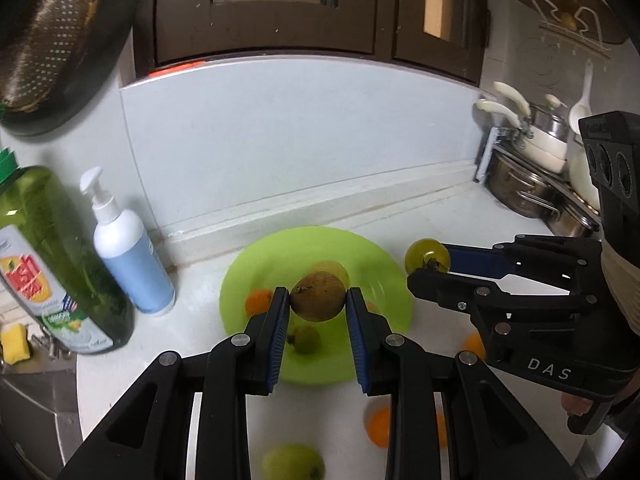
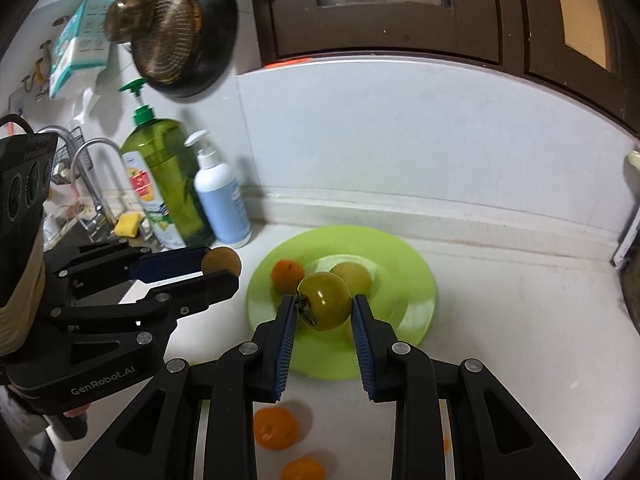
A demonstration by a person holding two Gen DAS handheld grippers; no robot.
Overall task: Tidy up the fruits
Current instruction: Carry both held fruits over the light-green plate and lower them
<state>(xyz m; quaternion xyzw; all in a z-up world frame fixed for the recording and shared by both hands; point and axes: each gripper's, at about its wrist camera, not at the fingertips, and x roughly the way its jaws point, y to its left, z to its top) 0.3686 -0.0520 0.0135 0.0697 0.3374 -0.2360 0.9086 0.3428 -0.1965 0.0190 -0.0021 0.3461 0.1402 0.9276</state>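
My left gripper (image 1: 317, 297) is shut on a round brown fruit (image 1: 318, 304), held above the lime-green plate (image 1: 372, 256). My right gripper (image 2: 324, 303) is shut on a green tomato-like fruit (image 2: 326, 296) over the same plate (image 2: 404, 256). On the plate lie an orange (image 2: 286, 276) and a pale yellow-green fruit (image 2: 356, 276). Each view shows the other gripper from the side: the right gripper (image 1: 428, 262) with its green fruit (image 1: 424, 254), the left gripper (image 2: 222, 265) with its brown fruit (image 2: 221, 261). Loose oranges (image 2: 276, 428) and a green apple (image 1: 294, 462) lie on the counter nearer me.
A green dish-soap bottle (image 1: 60, 264) and a white pump bottle (image 1: 128, 248) stand left of the plate, by the sink's faucet (image 2: 96, 168) and a yellow sponge (image 2: 128, 224). Steel pots (image 1: 532, 184) are stacked at the far right. A low ledge runs behind the plate.
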